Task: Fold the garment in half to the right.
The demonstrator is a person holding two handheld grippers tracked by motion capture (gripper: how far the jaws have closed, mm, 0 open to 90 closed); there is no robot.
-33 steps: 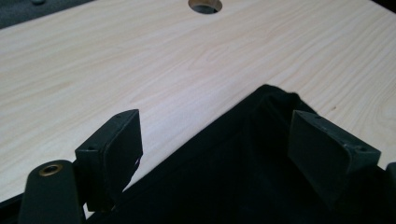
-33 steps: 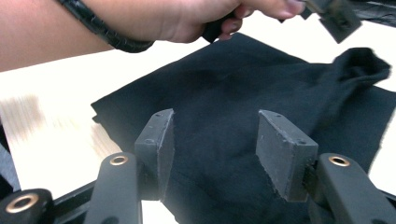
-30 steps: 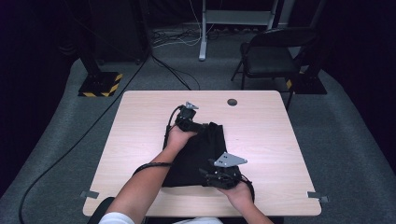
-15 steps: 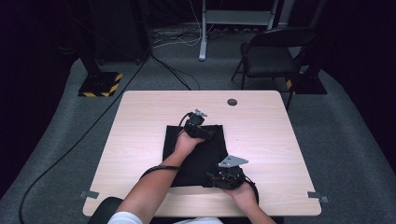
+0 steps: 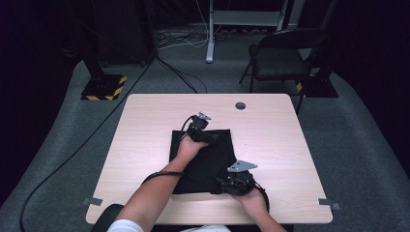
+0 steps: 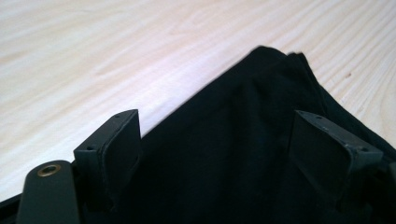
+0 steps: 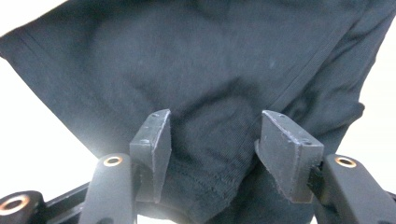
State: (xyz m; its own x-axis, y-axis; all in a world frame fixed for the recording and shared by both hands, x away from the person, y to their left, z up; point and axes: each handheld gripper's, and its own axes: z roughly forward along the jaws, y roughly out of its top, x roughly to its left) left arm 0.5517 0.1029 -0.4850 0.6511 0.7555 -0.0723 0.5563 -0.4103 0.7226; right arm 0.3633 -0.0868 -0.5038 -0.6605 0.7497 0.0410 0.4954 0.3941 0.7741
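Claws (image 5: 216, 137) (image 5: 220, 185) gape on folded black cloth (image 5: 203, 159).
Neither grips; a fold bulges between the right's pads. Next, judging so: close on the near hem, lift across pale wooden desk (image 5: 270, 130).

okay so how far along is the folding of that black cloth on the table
Done: the black cloth already lies as a compact folded rectangle on the table. In hand: the left gripper sits over its far edge with jaws wide apart, and the right gripper has its jaws either side of a bunched near edge, not visibly pinching it. Left: probably closing on that edge and making a further fold.
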